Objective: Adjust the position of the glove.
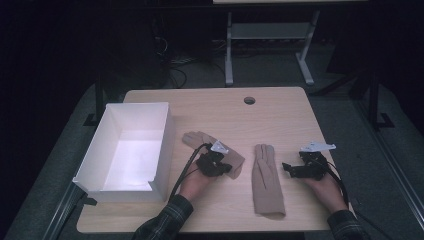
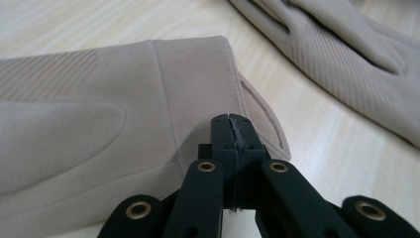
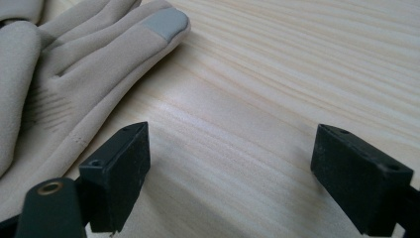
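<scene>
Left gripper [image 2: 233,124] pinching beige glove [image 2: 99,124] cuff | second glove [image 1: 266,177] flat

We see a pale, straight-grained wooden worktop [image 1: 280,107] carrying a white box [image 1: 125,150] and two beige gloves. The left glove [image 2: 99,114] shows fine diagonal ribbing, and the right glove [image 3: 59,74] has a grey patch on one fingertip. Both grippers, left [image 2: 232,130] and right [image 3: 230,178], are black, with brass-coloured rivets. The sleeves [image 1: 167,220] are a dark plaid.
</scene>
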{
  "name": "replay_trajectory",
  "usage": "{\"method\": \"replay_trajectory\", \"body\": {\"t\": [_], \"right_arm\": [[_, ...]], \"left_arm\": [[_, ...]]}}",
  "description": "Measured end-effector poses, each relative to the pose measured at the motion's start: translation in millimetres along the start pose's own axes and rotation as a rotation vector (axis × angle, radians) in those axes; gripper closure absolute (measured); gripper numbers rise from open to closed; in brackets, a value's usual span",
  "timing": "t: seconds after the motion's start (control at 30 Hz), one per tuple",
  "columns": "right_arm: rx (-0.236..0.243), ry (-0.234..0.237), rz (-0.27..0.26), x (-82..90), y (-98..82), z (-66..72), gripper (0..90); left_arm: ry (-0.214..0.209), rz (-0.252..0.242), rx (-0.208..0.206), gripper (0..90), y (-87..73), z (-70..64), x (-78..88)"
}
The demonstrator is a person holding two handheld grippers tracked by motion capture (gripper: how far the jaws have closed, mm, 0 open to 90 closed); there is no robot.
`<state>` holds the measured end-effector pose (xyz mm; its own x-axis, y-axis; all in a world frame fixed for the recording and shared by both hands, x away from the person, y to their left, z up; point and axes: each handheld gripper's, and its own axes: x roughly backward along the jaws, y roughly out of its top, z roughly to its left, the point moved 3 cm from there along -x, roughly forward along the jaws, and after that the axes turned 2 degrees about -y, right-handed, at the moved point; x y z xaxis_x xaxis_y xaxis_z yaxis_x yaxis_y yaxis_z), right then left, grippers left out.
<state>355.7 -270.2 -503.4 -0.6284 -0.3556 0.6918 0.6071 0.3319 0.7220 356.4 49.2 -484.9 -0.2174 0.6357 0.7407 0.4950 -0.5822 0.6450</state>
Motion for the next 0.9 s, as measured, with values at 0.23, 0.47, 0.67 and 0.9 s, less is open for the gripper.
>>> {"method": "replay_trajectory", "body": {"t": [0.23,0.47,0.67,0.9], "right_arm": [[0.005,-0.001,-0.003,-0.2,0.1,-0.4,15.2],[0.005,-0.001,-0.003,-0.2,0.1,-0.4,15.2],[0.005,0.000,-0.003,-0.2,0.1,-0.4,15.2],[0.005,-0.001,-0.003,-0.2,0.1,-0.4,15.2]], "left_arm": [[-0.010,0.020,0.016,89.7,-17.6,-6.3,16.1],[-0.003,0.037,0.031,89.6,-39.9,-12.3,36.1],[0.015,0.042,0.039,89.6,-49.1,-17.1,44.8],[0.048,0.022,0.030,88.6,-34.8,-18.2,43.4]]}}
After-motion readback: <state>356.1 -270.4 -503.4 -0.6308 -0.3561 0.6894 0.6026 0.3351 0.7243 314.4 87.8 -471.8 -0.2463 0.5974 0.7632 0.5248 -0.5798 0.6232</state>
